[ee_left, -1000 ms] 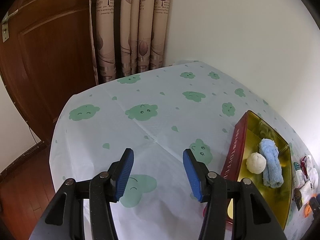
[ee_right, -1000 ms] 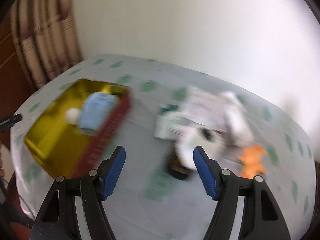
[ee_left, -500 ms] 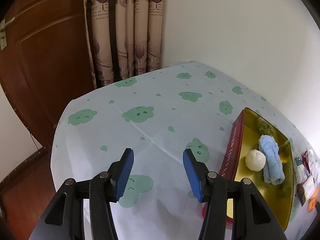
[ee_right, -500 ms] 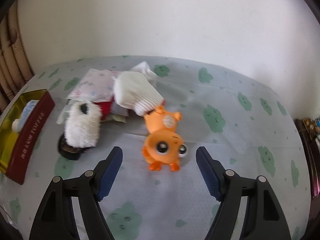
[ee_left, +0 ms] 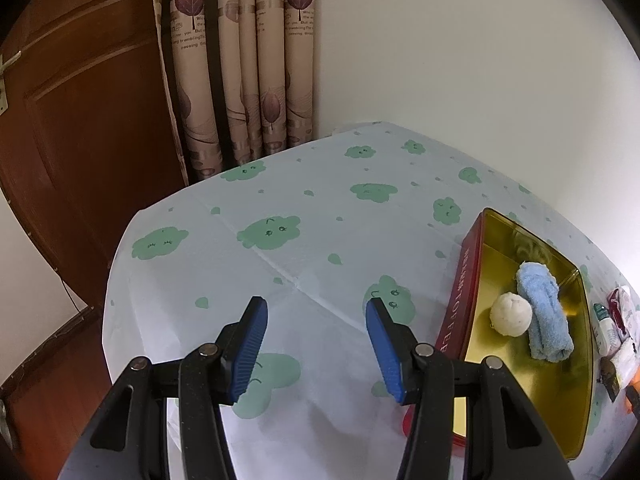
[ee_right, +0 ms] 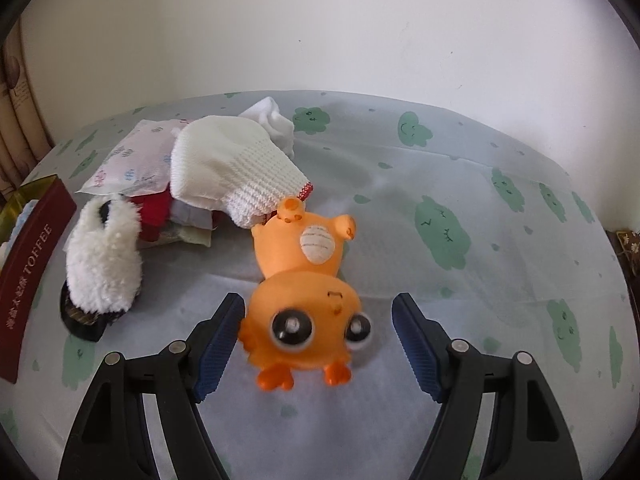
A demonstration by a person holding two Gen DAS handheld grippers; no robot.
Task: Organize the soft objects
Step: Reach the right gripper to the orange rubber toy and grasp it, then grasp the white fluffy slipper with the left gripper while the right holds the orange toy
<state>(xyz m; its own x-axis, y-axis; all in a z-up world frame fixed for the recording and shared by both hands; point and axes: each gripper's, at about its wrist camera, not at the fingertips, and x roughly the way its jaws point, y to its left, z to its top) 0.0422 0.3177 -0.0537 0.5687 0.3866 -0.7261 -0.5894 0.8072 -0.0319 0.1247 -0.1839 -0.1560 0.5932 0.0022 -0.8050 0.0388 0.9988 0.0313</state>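
An orange squishy toy animal [ee_right: 306, 300] lies on the table. My right gripper [ee_right: 318, 336] is open around its head, jaws on each side; the left pad looks close to or touching it. Behind lie a white knit glove [ee_right: 228, 170], a fluffy white slipper [ee_right: 104, 256] and a patterned packet [ee_right: 132, 160]. A red and gold toffee tin [ee_left: 532, 320] holds a rolled blue towel [ee_left: 542, 314] and a white ball [ee_left: 511, 315]. My left gripper [ee_left: 316, 344] is open and empty above the cloth, left of the tin.
The table has a pale cloth with green cloud prints [ee_left: 268, 232]. A wooden door [ee_left: 80, 120] and curtains [ee_left: 248, 60] stand beyond its far-left edge. A white wall [ee_right: 320, 20] runs behind the pile. The tin's red side [ee_right: 28, 280] is at the right view's left edge.
My right gripper swung right from the tin to the pile, then closed in on the orange toy, which now sits between its jaws. My left gripper drew back slightly.
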